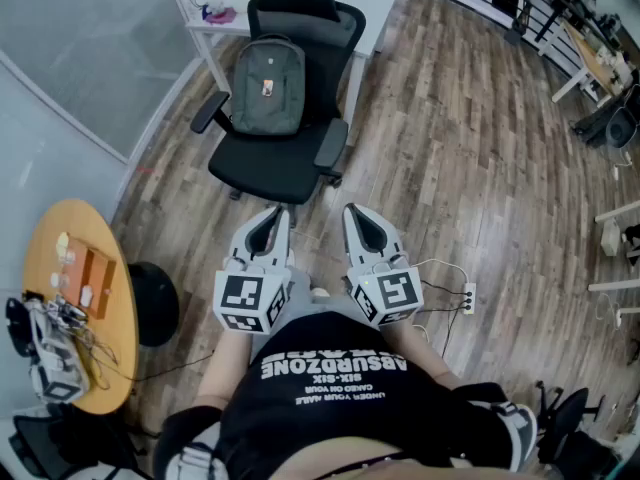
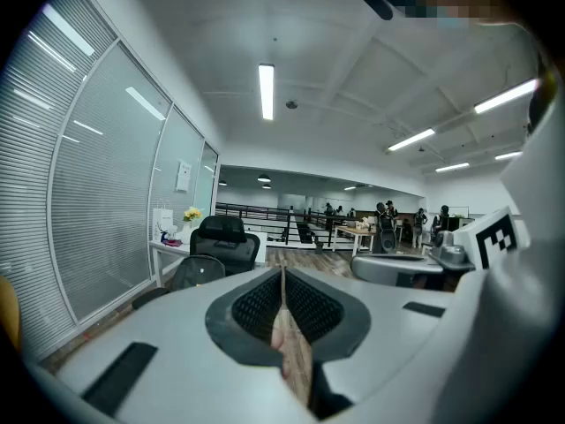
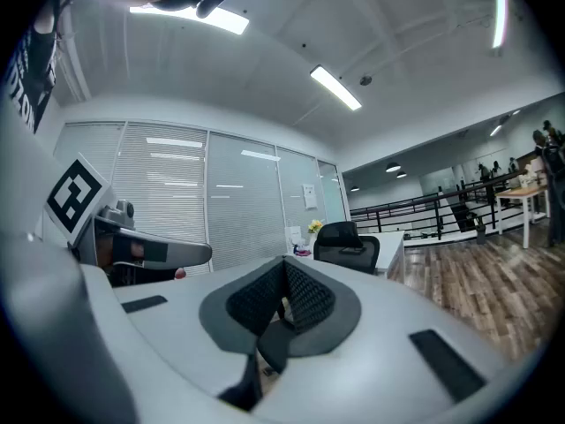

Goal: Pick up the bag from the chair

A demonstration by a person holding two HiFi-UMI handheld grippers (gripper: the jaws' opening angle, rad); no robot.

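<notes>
A grey-green backpack (image 1: 268, 86) stands upright on the seat of a black office chair (image 1: 285, 158), leaning on its backrest. Both grippers are held close to my body, well short of the chair. My left gripper (image 1: 281, 211) points at the chair's front edge with its jaws pressed together and nothing between them. My right gripper (image 1: 351, 209) is beside it, jaws also closed and empty. In the left gripper view the backpack (image 2: 198, 271) and chair (image 2: 225, 241) show small and far beyond the gripper (image 2: 282, 270). The right gripper view shows the chair's top (image 3: 346, 245) past the gripper (image 3: 284, 261).
A white desk (image 1: 215, 18) with small items stands behind the chair by a glass wall. A round yellow table (image 1: 75, 298) with clutter and a black stool (image 1: 152, 303) are at my left. A white power strip (image 1: 468, 297) with cable lies on the wood floor at right.
</notes>
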